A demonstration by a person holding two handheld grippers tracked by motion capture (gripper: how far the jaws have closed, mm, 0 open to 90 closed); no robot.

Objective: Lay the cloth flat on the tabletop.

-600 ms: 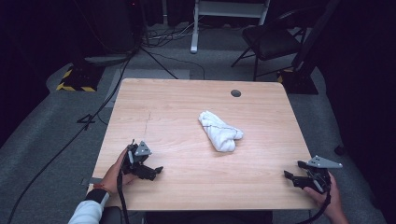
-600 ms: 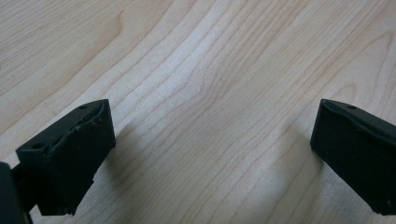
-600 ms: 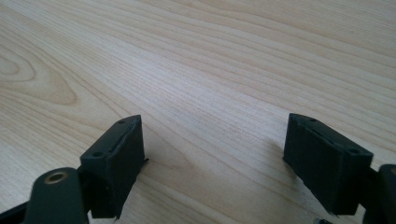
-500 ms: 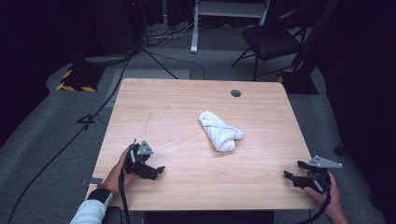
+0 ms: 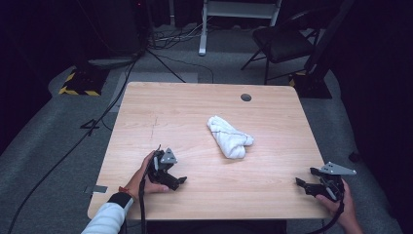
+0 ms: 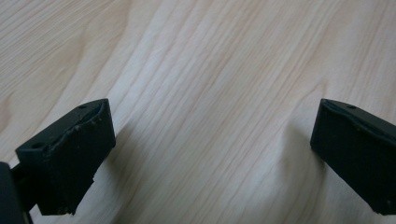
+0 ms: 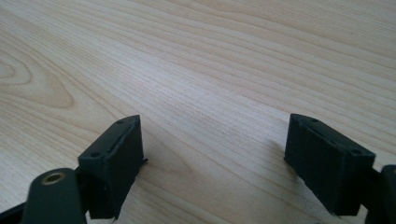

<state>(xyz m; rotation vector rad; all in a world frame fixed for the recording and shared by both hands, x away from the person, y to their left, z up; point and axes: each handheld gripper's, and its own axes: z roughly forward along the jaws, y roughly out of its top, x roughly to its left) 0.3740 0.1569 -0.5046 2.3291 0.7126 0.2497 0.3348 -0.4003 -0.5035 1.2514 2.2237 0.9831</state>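
**woodgrain_99:** Two grippers sit low at the table's (image 5: pixel 204 105) near edge: the left gripper (image 5: pixel 179 181) by the near-left corner, the right gripper (image 5: pixel 301 184) by the near-right corner. Jaws on both are spread wide with just bare wood between them.

**tabletop_tom:** Yep, and the rolled white towel (image 5: pixel 229 136) lies farther back, around the middle, well apart from both.

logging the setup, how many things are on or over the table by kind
white rolled cloth: 1
black tool: 2, the left tool and the right tool, both open and holding nothing
round dark grommet in the table: 1
total: 4
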